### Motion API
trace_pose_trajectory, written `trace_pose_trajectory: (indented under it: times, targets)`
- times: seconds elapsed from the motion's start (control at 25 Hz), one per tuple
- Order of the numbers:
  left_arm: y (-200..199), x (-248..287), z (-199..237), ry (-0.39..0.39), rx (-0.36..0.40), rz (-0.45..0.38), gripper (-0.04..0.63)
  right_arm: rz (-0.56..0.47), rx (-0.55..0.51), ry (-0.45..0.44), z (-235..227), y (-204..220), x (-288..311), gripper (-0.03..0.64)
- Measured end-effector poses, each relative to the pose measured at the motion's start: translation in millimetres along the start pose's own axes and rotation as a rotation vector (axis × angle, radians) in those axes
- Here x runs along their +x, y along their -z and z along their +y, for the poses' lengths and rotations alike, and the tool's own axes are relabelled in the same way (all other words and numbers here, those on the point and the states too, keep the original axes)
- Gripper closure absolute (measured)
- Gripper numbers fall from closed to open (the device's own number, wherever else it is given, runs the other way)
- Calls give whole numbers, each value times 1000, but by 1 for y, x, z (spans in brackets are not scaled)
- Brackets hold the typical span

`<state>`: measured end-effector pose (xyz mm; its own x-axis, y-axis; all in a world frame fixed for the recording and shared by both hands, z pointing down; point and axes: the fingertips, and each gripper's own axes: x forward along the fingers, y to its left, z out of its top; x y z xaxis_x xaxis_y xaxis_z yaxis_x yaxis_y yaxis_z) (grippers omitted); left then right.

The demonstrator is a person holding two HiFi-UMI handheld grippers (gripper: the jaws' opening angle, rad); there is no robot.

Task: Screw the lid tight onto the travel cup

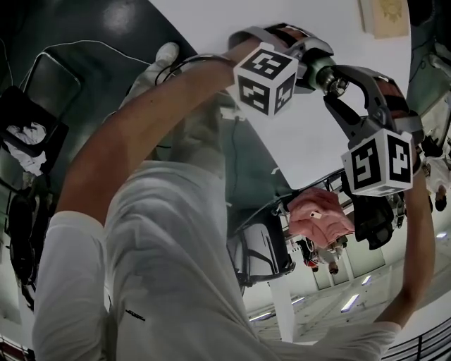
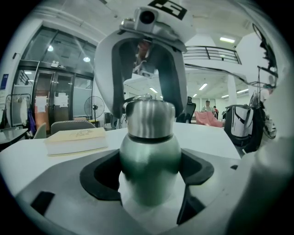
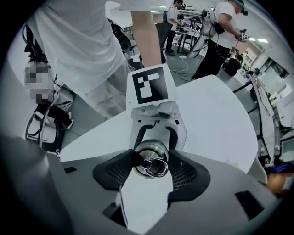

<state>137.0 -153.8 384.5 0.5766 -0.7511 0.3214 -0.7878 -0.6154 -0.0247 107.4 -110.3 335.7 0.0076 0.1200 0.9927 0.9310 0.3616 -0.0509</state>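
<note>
Left tool (image 2: pixel 150 176) clamps travel cup (image 2: pixel 149 151) body; right tool (image 3: pixel 154 167) pinches lid (image 2: pixel 150 118) from above. Polished steel: stiff, likely slippery. Grip lid's straight sides, squeeze firmly.

Large white curved-edge table top (image 1: pixel 303 141), one flat cream rectangular book (image 1: pixel 386 15) lying on it towards one o'clock in the head view (faint emblem on its cover)
</note>
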Motion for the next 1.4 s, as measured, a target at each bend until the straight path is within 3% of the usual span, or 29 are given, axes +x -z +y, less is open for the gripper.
trace_pose_trajectory:
  times: [0.16,0.52,0.64,0.76,0.92,1.0,1.24,1.4]
  targets:
    - [0,-2,-2,-6,-2,-2,233,-25,212,40,-2,-1,-1,376]
    - [0,-2,-1,-12,-5,-2,233,-124,960,166,-15,11,-4,376]
    - [0,-2,-1,-11,-2,-4,233,-130,1064,185,-17,14,-5,376]
    - [1,-3,0,-12,-4,-3,233,-128,1024,187,-17,12,-3,376]
    - [-1,-3,-2,-8,-3,-6,233,-119,889,145,-9,4,-5,334]
    - [-1,-4,-2,-7,-1,-8,233,-94,748,135,-8,-1,-11,334]
    - [1,-3,-2,-4,-6,-8,233,48,159,24,9,5,-12,334]
    - [1,-2,-1,-5,-6,-8,233,52,5,-9,9,4,-1,334]
